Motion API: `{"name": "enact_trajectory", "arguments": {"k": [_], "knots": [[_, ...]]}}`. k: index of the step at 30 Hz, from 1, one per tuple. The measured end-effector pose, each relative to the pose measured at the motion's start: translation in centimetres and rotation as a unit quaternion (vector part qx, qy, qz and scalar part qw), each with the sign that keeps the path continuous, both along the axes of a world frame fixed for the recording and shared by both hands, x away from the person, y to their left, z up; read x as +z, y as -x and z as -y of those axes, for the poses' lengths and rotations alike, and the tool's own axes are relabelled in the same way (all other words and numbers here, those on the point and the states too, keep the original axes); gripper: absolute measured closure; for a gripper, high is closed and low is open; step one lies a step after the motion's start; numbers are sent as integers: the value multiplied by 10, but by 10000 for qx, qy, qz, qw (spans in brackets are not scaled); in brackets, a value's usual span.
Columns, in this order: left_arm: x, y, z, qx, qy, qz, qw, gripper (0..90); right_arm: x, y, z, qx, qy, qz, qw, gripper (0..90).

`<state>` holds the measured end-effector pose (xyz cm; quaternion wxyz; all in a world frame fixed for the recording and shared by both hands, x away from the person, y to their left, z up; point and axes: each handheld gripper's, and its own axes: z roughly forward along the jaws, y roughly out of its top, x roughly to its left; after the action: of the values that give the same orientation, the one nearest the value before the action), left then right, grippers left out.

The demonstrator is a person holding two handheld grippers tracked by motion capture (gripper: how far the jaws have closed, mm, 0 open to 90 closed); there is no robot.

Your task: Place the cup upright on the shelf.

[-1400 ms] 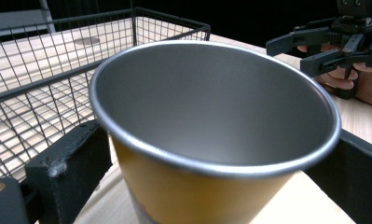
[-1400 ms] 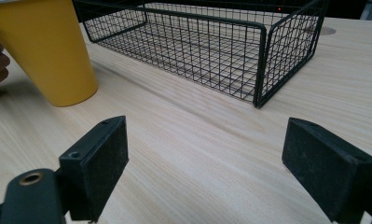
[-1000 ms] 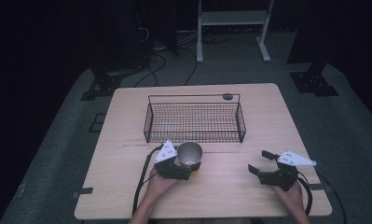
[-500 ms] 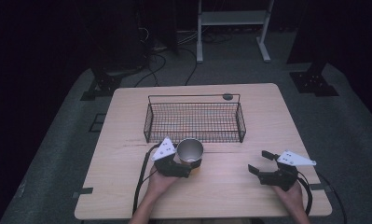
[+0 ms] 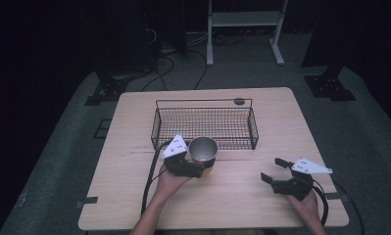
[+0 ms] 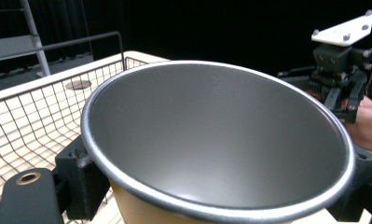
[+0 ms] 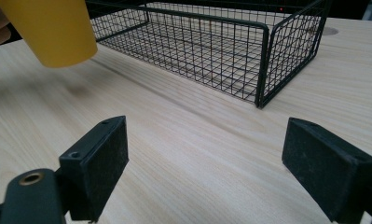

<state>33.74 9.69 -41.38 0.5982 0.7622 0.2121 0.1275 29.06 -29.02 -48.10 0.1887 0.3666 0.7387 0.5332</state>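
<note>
Since the earlier frame the cup has drifted only slightly toward the basket; the right gripper has not shifted.

High view: the left gripper [image 5: 199, 165] grips a yellow cup [image 5: 203, 151] with a grey metal inside, mouth up and tipped a little. It hangs over the middle of the tabletop [image 5: 134, 117], just in front of the near wall of the black wire basket [image 5: 156, 128], which sits toward the far edge. The move ahead, as I judge it, is forward and over that wall, so the basket lies straight beyond the cup. The right gripper [image 5: 273, 170] rests near the right front corner, well apart from the cup, its jaws spread and holding nothing. The left hand is by far the nearer one.

Left gripper view: the cup's rim [image 6: 211, 140] looms close, clamped between the two black jaws, with the basket mesh [image 6: 34, 121] behind at left.

Right gripper view: the jaws stand wide apart over bare wood. The cup's yellow base [image 7: 53, 32] floats clear of the tabletop at upper left, the basket's corner [image 7: 263, 65] just beyond.
</note>
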Motion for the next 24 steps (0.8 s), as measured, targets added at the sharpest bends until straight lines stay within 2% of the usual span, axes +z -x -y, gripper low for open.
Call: {"name": "enact_trajectory", "arguments": {"k": [4,14,22,24], "knots": [[5,-5,1,4,-99,42,9999,126,0,0,0,8,2,12,10000,134],[28,-30,1,21,82,-26,10000,126,0,0,0,11,-9,-8,10000,134],[45,-49,3,10,129,-55,9999,126,0,0,0,19,-24,-3,10000,134],[48,-54,4,13,87,-76,9999,126,0,0,0,23,-26,-2,10000,134]]}}
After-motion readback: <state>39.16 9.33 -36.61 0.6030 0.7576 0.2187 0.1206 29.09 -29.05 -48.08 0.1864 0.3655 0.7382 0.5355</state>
